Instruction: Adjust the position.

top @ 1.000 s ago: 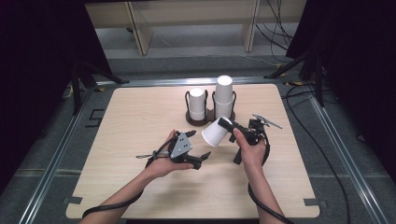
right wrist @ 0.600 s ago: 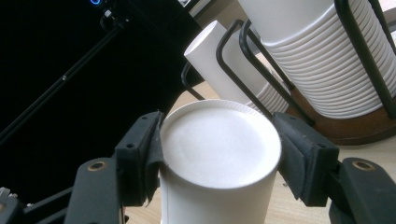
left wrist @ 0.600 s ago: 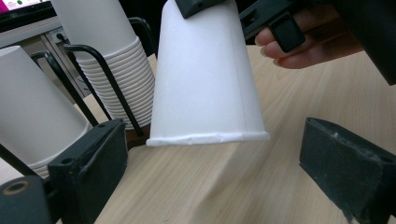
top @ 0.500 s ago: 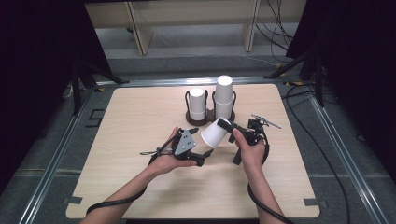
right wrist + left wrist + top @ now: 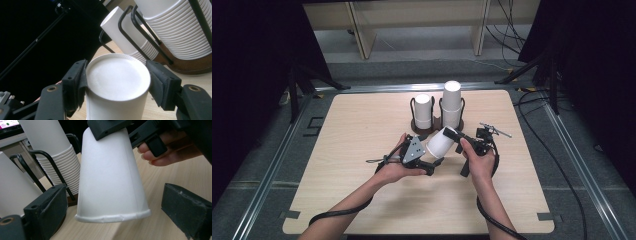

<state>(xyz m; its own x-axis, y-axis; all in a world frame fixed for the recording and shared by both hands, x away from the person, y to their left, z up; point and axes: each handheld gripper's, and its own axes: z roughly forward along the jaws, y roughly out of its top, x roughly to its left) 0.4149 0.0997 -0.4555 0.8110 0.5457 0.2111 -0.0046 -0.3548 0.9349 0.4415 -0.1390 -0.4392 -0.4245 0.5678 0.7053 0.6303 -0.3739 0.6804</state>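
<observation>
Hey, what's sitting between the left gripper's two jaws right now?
The white paper cup, rim end, untouched by the open left gripper, as the left gripper view shows.

— What stands around the desk?

— A grey floor on every side, with metal rails running along the desk's edges. Black curtains close off the left and right, with dark stand legs at their feet.

— And at the back?

— Pale wooden furniture on upright legs, lit evenly from above — black cables trail across the floor to the right.
</observation>
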